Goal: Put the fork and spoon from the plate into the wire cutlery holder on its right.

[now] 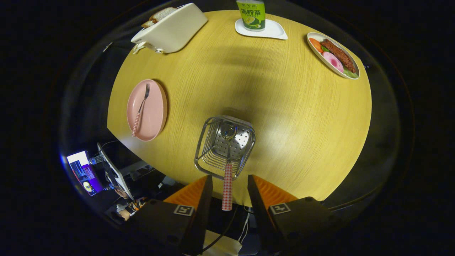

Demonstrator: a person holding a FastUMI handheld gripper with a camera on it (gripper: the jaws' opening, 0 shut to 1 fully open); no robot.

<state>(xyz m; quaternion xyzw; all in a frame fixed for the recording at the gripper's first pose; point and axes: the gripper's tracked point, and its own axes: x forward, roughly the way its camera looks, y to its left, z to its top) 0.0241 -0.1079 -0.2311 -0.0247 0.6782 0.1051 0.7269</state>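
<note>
My claw (230, 188) hangs above the near edge of the round wooden worktop (284, 117), fingers spread apart and touching nothing. Between them shows the checked handle of the spoon (227, 185), which stands apart from both fingers; its bowl end rests inside the wire cutlery holder (224, 145), just ahead of the fingertips. Left of the holder, well apart, lies the pink plate (154, 110), with the fork (140, 110) lying along it, tines pointing away from me. Beyond the holder, at the far edge, a green carton (251, 14) stands on a white coaster (273, 30). Far left of the holder sits a white toaster (170, 28) holding bread; far right, a dish of food (333, 55).
</note>
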